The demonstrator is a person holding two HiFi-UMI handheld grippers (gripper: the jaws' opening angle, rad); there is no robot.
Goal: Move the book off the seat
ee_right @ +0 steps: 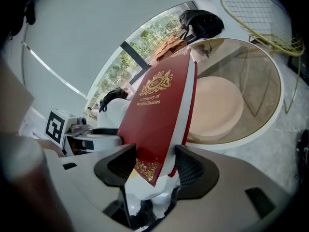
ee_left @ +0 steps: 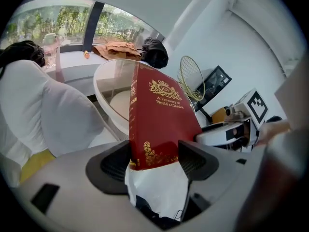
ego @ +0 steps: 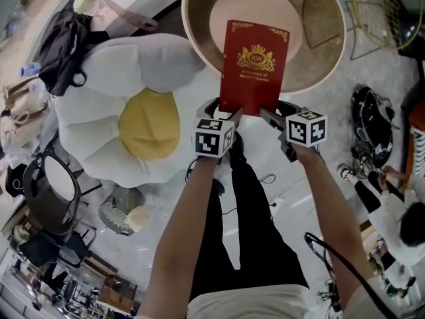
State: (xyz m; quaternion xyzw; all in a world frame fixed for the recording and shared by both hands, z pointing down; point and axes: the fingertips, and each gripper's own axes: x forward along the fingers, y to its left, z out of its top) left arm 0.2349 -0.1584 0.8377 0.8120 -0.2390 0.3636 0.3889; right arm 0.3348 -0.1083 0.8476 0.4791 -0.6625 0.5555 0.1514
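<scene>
Left hand-held gripper (ee_left: 154, 162) and right hand-held gripper (ee_right: 153, 167) are each clamped on a lower corner of the red book (ego: 255, 65). We hold the book tilted up over the near rim of the round seat (ego: 199, 52), off its pad. A white flower cushion (ego: 99, 98) lies to the left.

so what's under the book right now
The round seat and its pale cushion lie below the book, which the left tongs and right tongs grip by its lower edge. The book hides part of the cushion and the seat's near edge.
</scene>
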